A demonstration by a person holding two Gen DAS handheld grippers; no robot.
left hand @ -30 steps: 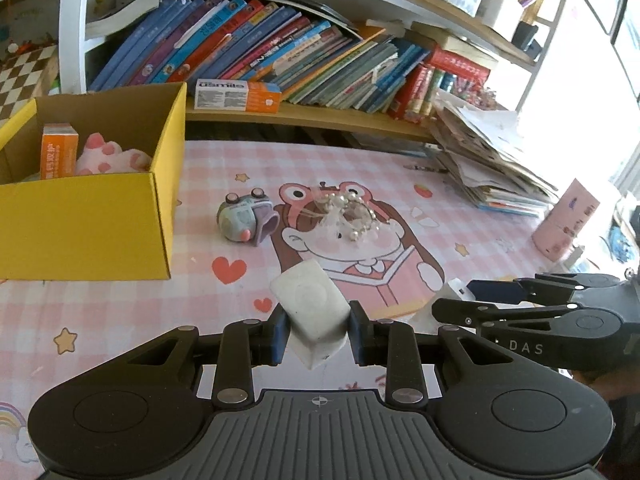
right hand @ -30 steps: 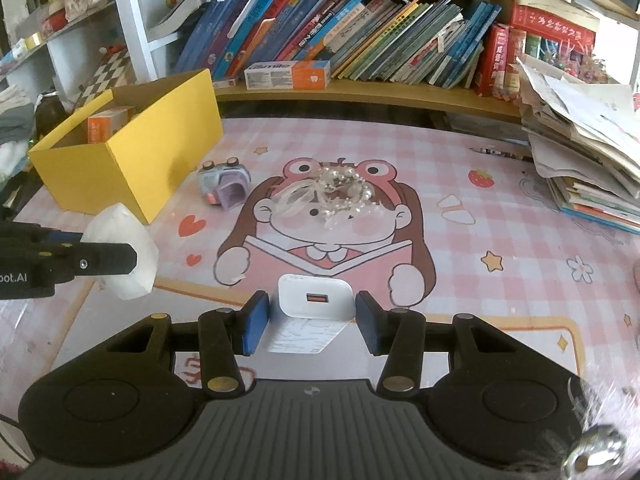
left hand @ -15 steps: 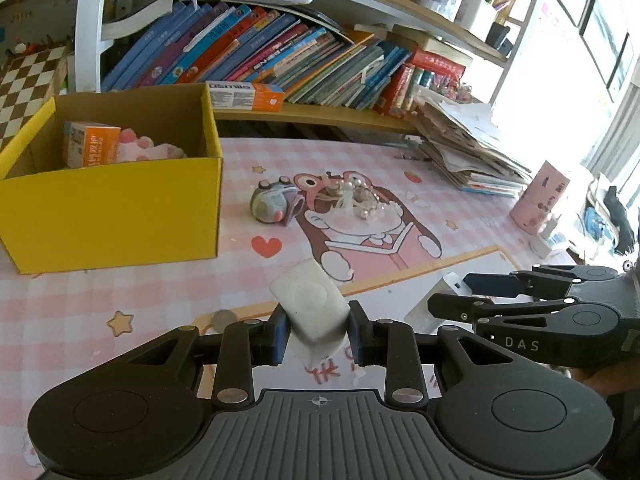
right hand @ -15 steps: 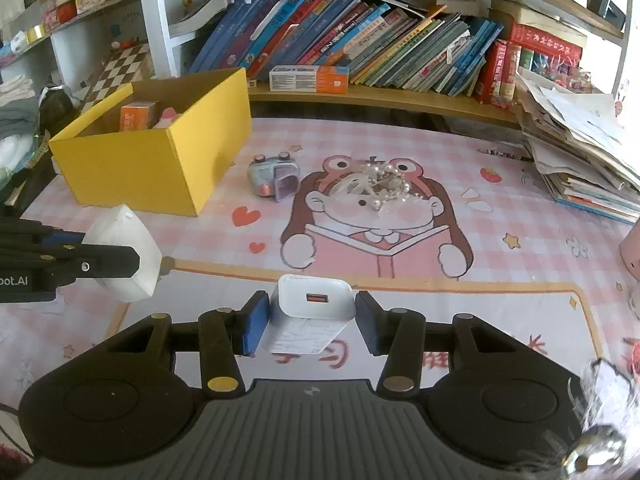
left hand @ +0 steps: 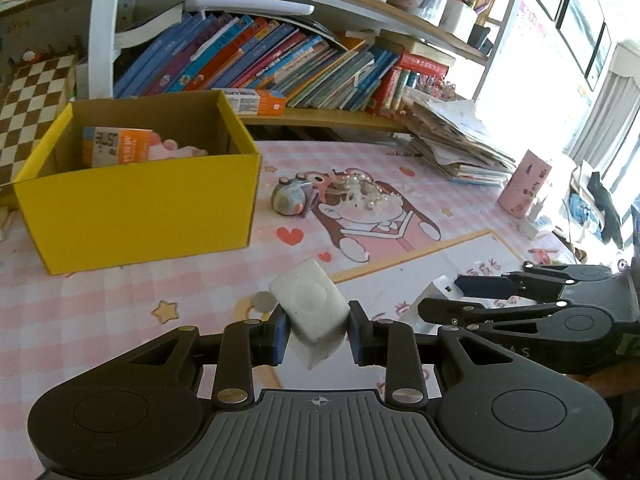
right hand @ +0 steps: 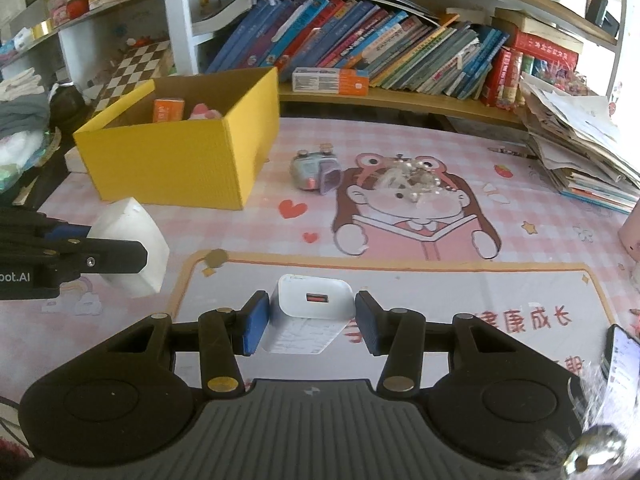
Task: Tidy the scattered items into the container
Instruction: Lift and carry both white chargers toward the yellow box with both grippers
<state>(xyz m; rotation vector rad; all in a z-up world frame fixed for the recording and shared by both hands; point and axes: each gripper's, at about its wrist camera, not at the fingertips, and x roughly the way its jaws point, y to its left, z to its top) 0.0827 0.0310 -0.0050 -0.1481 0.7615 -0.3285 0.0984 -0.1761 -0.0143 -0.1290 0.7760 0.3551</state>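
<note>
My left gripper (left hand: pixel 317 334) is shut on a white soap-like block (left hand: pixel 310 306), held tilted above the pink mat. My right gripper (right hand: pixel 309 322) is shut on a white USB charger (right hand: pixel 310 308), its port facing forward. Each gripper also shows from the side in the other view, the left gripper (right hand: pixel 120 254) with the white block (right hand: pixel 132 240) and the right gripper (left hand: pixel 448 300) with its charger. The yellow cardboard box (left hand: pixel 136 204) stands open at the left and holds an orange packet (left hand: pixel 116 146) and a pink plush (left hand: pixel 176 150). A small grey toy camera (right hand: pixel 316 170) and a pearl bead cluster (right hand: pixel 416 182) lie on the mat.
A shelf of slanted books (right hand: pixel 380 52) runs behind the table. A stack of papers (right hand: pixel 576 148) sits at the right, a pink cup (left hand: pixel 526 184) near it. A coin (right hand: pixel 216 257) lies on the mat. A phone (right hand: pixel 618 360) sits at the lower right.
Both grippers have drawn back from the shelf with their loads still held. The box, toy camera and beads now look farther away, and the box sits more central.
</note>
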